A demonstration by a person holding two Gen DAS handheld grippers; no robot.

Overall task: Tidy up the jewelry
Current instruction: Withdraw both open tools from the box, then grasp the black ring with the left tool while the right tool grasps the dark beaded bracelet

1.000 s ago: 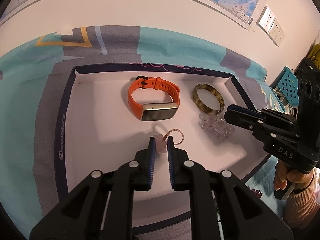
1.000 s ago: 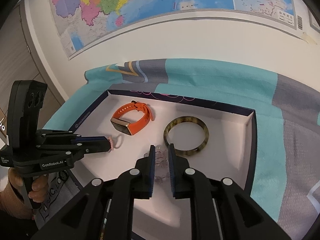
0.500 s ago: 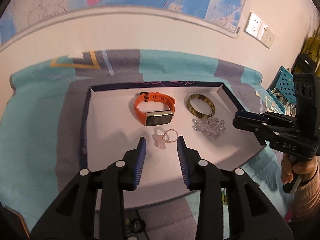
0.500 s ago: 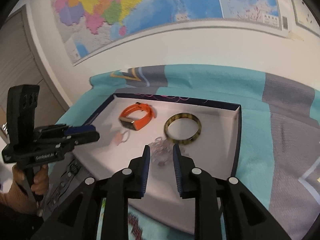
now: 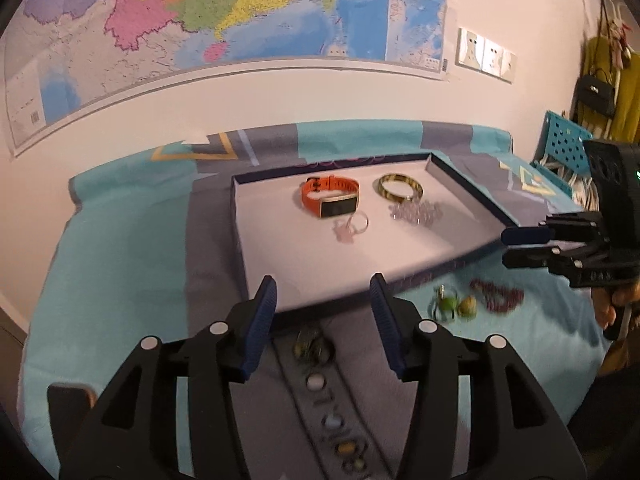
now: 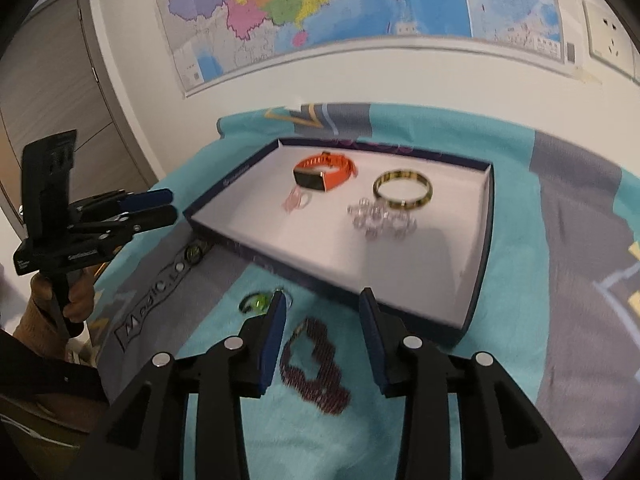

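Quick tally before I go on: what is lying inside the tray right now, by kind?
Orange smart band: 1
Tortoiseshell bangle: 1
Clear bead bracelet: 1
Pink charm bracelet: 1
Total in the tray: 4

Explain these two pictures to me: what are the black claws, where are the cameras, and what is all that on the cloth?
No robot: a person holds a two-finger gripper in each hand, with a camera on each looking along its fingers. One picture is from the left gripper, one from the right gripper. Both are opening and hold nothing. The tray holds an orange watch, a bangle, a clear bracelet and a pink ring. A dark red bracelet and a few other small pieces lie on the cloth.
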